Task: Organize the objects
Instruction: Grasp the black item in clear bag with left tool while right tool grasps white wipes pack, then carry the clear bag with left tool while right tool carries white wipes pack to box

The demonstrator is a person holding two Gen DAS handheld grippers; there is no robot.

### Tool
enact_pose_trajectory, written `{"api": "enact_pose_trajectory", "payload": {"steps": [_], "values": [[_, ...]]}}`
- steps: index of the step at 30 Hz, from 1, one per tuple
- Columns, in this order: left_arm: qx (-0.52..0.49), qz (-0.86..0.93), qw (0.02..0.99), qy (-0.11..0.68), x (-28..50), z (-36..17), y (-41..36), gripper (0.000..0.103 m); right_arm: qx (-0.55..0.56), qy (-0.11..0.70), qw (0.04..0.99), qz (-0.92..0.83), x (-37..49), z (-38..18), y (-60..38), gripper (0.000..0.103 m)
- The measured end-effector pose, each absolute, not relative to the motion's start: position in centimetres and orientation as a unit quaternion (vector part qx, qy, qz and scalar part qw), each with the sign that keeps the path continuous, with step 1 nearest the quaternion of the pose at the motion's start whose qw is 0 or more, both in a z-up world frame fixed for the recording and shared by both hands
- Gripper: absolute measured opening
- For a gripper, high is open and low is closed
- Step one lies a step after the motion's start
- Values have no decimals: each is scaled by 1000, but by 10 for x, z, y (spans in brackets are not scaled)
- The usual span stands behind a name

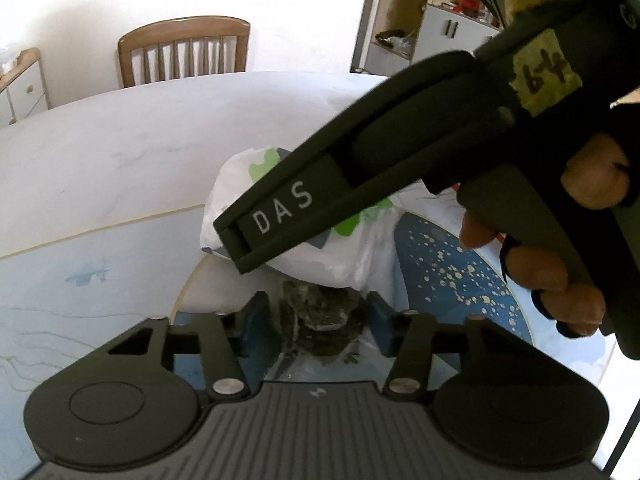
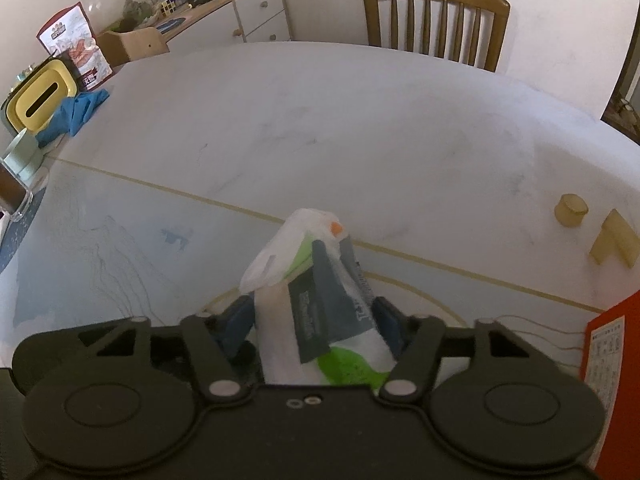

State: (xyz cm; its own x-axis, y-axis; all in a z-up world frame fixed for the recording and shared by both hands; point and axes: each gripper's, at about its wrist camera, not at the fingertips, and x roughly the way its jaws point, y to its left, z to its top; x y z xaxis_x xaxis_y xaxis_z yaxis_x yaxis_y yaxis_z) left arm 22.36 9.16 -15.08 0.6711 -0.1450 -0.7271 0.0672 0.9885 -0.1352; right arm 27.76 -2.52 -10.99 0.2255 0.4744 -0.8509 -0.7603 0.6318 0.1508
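Note:
A white plastic bag (image 2: 312, 292) with green and grey print stands between the blue pads of my right gripper (image 2: 316, 320), which is shut on it. The same bag (image 1: 304, 236) shows in the left wrist view, partly hidden by the right gripper's black body (image 1: 360, 176) crossing in front. My left gripper (image 1: 316, 320) has its blue pads either side of a dark grey-green lump (image 1: 316, 316) under the bag. The pads stand a little apart from it, so whether they grip it is unclear.
A white table (image 2: 320, 120) with a pale blue mat (image 2: 120, 240). Two wooden blocks (image 2: 572, 210) lie at the right, a red card (image 2: 608, 352) at the right edge. A yellow box (image 2: 40, 100) and blue cloth (image 2: 76, 114) sit at the far left. Chairs stand behind.

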Motion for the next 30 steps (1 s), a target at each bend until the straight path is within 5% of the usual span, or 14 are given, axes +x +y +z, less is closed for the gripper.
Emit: {"api": "enact_pose_trajectory", "payload": {"steps": [5,9,30], "values": [[-52,-58,911,406,222,-149,92,42,-148,471,774,396,276,-104,-28,34],[-56,-59,909,409,218,-145,93,39,-137,468,781,390,275,-98,-35,25],[-100,-66,913,390,189,-78,93,39,-30,417,843,339,240,-17,-148,24]]}}
